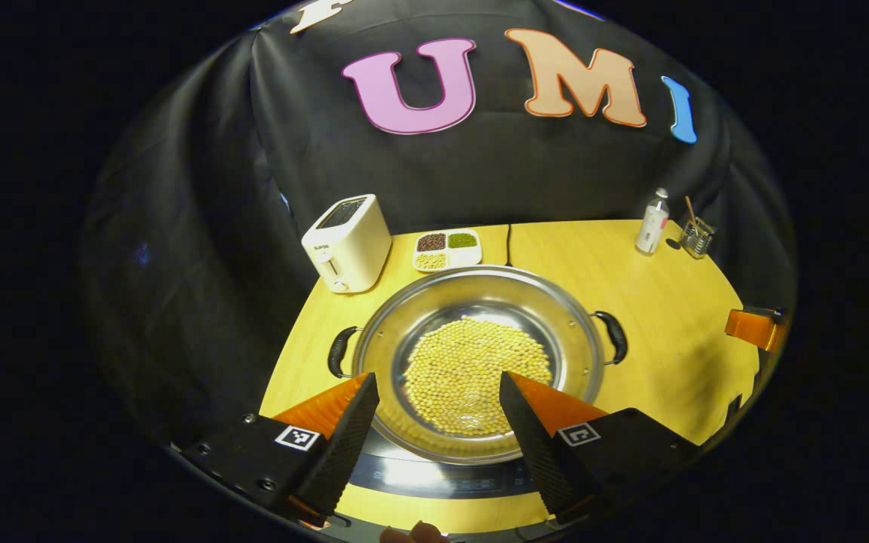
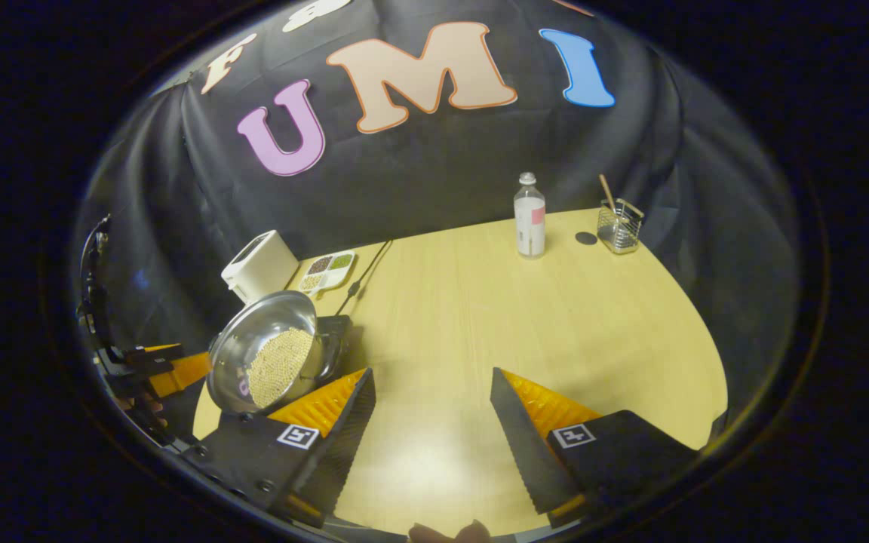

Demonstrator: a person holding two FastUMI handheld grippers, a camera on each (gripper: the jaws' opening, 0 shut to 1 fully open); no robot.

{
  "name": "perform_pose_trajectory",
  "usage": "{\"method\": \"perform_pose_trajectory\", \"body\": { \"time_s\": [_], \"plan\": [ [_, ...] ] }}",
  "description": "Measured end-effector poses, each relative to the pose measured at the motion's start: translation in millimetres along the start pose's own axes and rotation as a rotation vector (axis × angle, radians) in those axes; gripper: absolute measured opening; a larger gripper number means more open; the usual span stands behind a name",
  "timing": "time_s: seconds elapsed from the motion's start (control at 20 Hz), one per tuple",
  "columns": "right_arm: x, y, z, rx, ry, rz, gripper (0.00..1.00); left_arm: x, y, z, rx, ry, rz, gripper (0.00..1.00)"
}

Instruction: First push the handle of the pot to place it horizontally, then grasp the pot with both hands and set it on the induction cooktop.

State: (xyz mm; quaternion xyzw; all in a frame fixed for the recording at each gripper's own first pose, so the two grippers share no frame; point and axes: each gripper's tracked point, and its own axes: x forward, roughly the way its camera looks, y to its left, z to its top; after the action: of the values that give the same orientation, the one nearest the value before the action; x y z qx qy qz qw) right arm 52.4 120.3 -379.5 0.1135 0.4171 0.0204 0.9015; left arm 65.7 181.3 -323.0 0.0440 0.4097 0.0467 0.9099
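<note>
The left claw (image 1: 438, 392) has two wedge-shaped fingers with finely ribbed inner faces and ridged sloping outer sides. Each finger sits on a black block bearing a small square black-and-white marker, and round screws dot the left block's edge. The right claw (image 2: 431, 388) is built the same way: tapered fingers with serrated inner edges, ridged outer slopes, black mounts, one square marker on each, and screw heads along the left mount. A fingertip peeks in at each view's bottom edge.
</note>
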Motion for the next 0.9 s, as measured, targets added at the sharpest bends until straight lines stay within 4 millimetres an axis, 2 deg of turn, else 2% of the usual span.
{"method": "perform_pose_trajectory", "body": {
  "time_s": [0.2, 0.35, 0.6, 0.8, 0.85, 0.9],
  "plan": [
    [-31, -14, 12, -0.026, -0.078, 0.018, 0.94, -23, -39, 12, -0.005, -0.08, -0.029, 0.99],
    [-57, -15, 38, -0.029, -0.169, 0.042, 0.95, -45, -67, 33, -0.013, -0.169, -0.066, 0.99],
    [-109, -13, 102, -0.042, -0.356, 0.055, 0.93, -94, -104, 92, 0.008, -0.363, -0.109, 0.98],
    [-151, -14, 151, -0.09, -0.5, 0.042, 0.93, -134, -116, 142, -0.024, -0.508, -0.126, 0.97],
    [-152, -12, 157, -0.11, -0.538, 0.031, 0.95, -147, -118, 149, -0.034, -0.544, -0.126, 0.97],
    [-160, -14, 166, -0.129, -0.571, 0.016, 0.93, -156, -118, 158, -0.042, -0.574, -0.125, 0.97]
  ]
}}
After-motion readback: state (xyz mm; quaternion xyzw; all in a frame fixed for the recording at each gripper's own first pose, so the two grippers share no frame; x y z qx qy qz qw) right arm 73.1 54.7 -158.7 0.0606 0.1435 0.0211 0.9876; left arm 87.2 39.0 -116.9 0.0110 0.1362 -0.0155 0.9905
